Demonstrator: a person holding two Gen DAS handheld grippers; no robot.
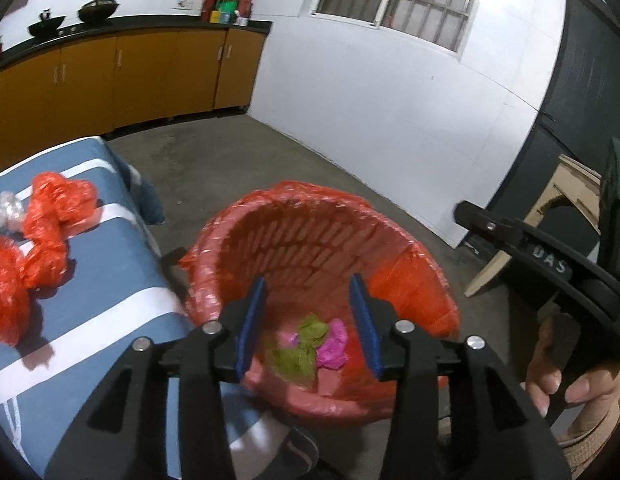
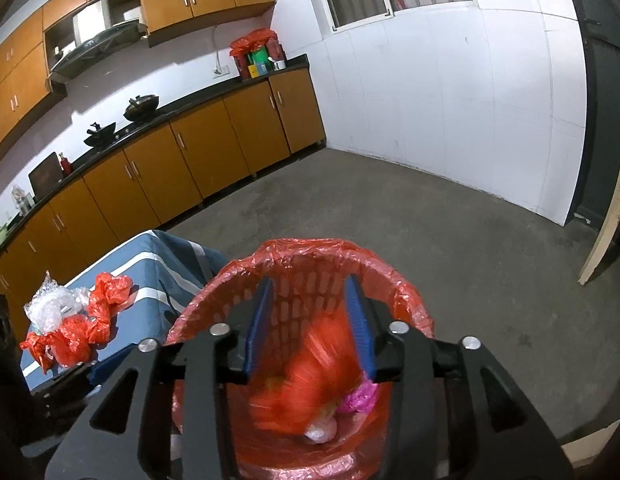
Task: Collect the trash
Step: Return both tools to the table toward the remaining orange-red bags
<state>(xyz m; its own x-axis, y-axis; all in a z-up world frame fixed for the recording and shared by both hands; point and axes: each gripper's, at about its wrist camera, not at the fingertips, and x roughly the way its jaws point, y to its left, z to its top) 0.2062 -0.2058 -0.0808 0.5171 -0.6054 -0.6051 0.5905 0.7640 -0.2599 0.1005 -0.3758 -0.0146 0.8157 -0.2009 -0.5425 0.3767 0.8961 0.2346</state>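
A basket lined with a red bag stands on the floor beside the table. My left gripper hangs over it, open, with nothing between its blue pads. Down in the basket lie green crumpled paper and pink crumpled paper. My right gripper is open above the same basket. A blurred red plastic bag is just below its fingers, inside the basket, beside the pink paper and a white lump.
The table with a blue striped cloth at left carries more red plastic bags and clear plastic wrap. A hand holds the other gripper at right. Cardboard leans on the wall. Kitchen cabinets stand beyond the concrete floor.
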